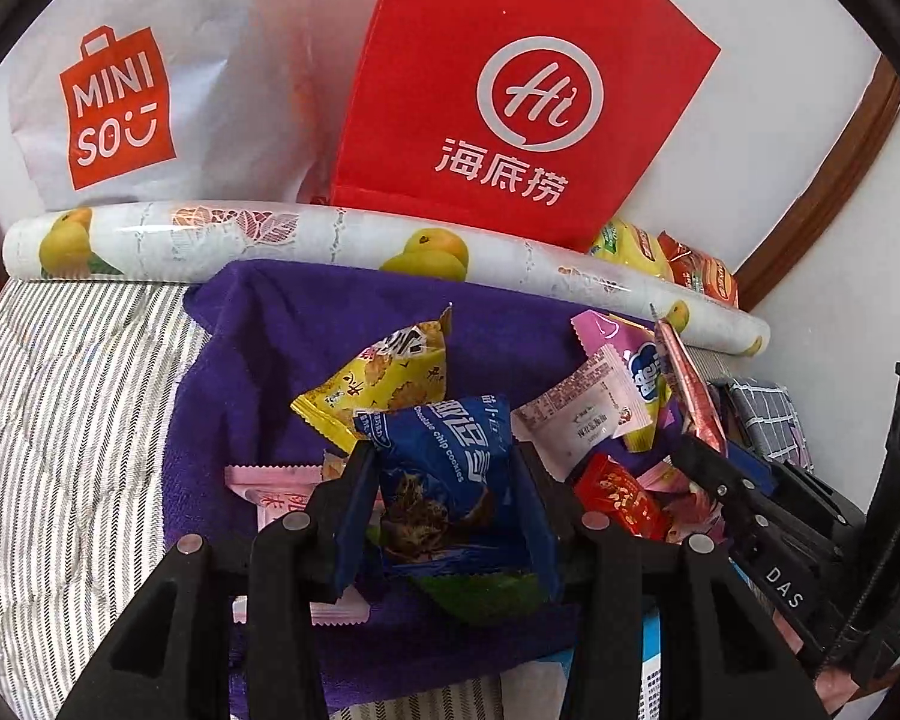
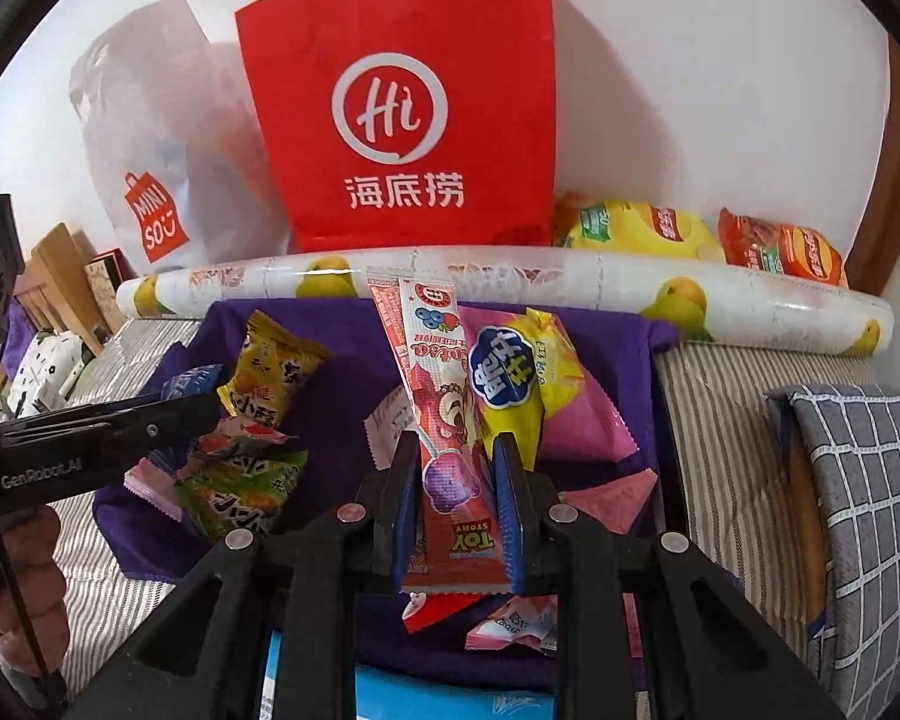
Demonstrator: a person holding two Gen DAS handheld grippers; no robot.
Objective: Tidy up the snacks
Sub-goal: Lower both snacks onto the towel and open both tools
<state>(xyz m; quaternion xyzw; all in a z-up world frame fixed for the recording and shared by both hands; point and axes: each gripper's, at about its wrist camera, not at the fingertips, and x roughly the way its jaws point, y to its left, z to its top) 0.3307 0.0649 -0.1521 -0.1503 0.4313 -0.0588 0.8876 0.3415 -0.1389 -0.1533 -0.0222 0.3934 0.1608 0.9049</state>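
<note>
My left claw (image 1: 444, 516) pinches the blue cookie packet (image 1: 444, 474) across its puffed middle, and my right claw (image 2: 459, 510) is pressed together on the long pink lollipop sleeve (image 2: 432, 408), which stands nearly upright between the pads. Both snacks sit over the purple towel (image 1: 258, 348), my landmark for everything else.

The risks I see: the cookie packet is slick and air-filled, so I judge it could squirt out of my pads if I swing fast. The lollipop sleeve is gripped low and its tall top leans free; it could pivot or catch the pink-and-yellow packet (image 2: 510, 384) leaning against it and drag that off the towel. My two claws also work close together over the same heap, so the right one (image 1: 708, 468) could clip the left if both lift at once.

On the towel just past my left pads lie the yellow packet (image 1: 384, 384) and the pale pink sachet (image 1: 588, 414), crowded and overlapping. To the towel's left the striped bed cover (image 1: 72, 396) is open room for laying things out. Behind the towel the lemon-print roll (image 1: 342, 240) forms a low barrier, and beyond it stand the red paper bag (image 1: 510, 90) and the white shopping bag (image 1: 150, 90) against the wall.
</note>
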